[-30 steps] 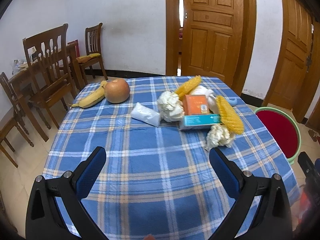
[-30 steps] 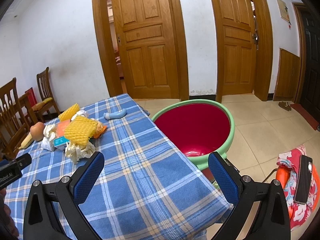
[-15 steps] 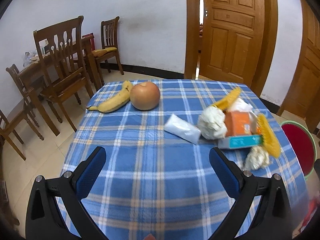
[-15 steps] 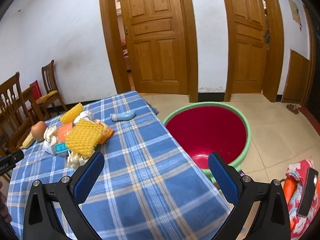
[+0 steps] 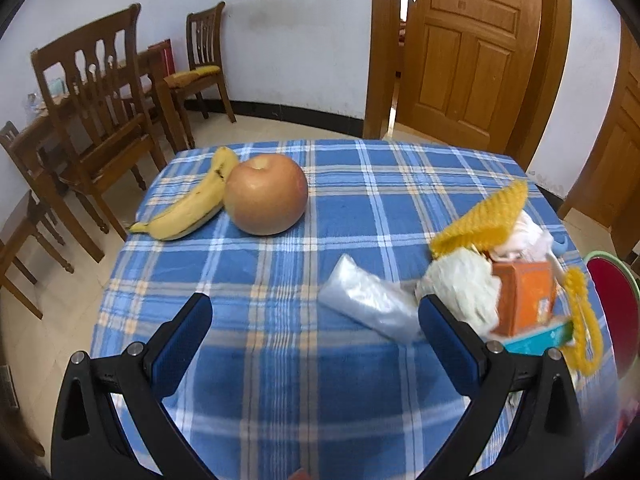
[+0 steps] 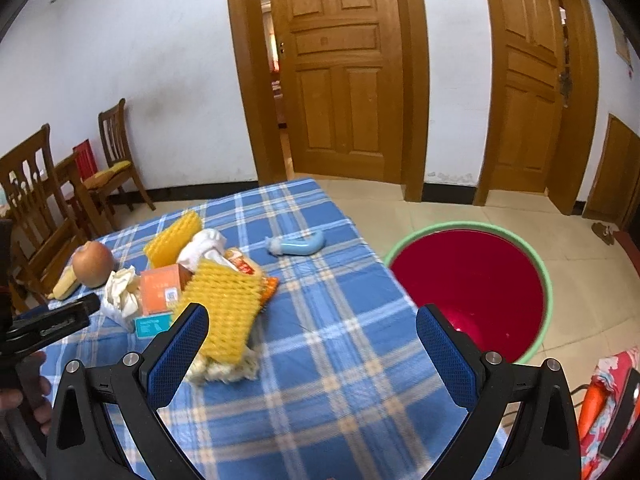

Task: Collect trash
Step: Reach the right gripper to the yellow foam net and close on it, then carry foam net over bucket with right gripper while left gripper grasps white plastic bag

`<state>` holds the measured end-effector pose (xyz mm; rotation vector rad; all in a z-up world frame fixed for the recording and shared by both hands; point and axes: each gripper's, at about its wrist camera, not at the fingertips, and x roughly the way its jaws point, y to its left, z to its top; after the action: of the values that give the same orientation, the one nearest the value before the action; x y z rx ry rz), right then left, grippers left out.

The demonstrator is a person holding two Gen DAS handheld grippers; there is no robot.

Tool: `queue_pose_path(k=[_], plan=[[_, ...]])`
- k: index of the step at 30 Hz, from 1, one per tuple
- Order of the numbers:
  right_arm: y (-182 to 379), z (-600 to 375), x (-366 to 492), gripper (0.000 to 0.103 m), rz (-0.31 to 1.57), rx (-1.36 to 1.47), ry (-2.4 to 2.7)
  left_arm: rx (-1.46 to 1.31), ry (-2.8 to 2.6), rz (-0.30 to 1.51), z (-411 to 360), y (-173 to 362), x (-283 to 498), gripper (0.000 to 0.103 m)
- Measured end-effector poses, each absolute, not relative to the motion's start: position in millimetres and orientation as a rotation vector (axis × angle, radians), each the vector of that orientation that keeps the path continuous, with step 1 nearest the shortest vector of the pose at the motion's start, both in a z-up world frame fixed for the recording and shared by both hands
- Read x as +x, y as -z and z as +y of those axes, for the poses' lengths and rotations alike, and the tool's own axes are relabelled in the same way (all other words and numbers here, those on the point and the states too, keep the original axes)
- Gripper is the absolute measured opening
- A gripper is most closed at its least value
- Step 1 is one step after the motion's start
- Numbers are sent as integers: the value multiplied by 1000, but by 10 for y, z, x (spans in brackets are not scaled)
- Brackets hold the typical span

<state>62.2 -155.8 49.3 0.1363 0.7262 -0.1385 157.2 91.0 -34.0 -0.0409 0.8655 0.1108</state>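
Note:
A trash pile lies on the blue plaid table: a clear plastic packet, crumpled white paper, an orange box, a teal box and yellow foam nets. My left gripper is open and empty, the packet just ahead of its right finger. In the right wrist view the pile's yellow net lies by the left finger of my open, empty right gripper. A red basin with a green rim stands on the floor beside the table.
A banana and an apple lie at the table's far left. A light blue object lies near the far edge. Wooden chairs stand to the left. Wooden doors are behind. A red patterned cloth lies on the floor.
My left gripper has moved left and closer to the table, so the fruit and packet look nearer. My right gripper has shifted forward over the table towards the pile.

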Motion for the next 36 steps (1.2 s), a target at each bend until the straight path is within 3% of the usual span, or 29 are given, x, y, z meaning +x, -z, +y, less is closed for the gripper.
queue_pose_path(k=[13,16,17,19,21,24,27,29,36], plan=[[-193,-1354,941,99,812,186,77,-105,-104,905,961,593,1817,101],[-86,-1358,1011,85,859,226,13,-110,-120,902,1006,572,1816,101],[-64,-1361,1023,73,863,242,-11,-113,-129,902,1009,565,1806,100],[-66,-1370,1014,62,848,260,-48,-129,-134,906,1020,558,1795,96],[-99,-1349,984,38,824,242,-78,-154,-133,914,1018,557,1785,93],[-135,-1370,934,24,807,245,-110,-179,-143,915,989,563,1788,88],[-162,-1457,879,18,791,267,-125,-230,-105,924,949,580,1817,80],[-193,-1511,837,16,776,265,-131,-265,-75,946,902,629,1853,65],[-301,-1786,714,12,730,298,-137,-297,-77,938,805,653,1835,57]])
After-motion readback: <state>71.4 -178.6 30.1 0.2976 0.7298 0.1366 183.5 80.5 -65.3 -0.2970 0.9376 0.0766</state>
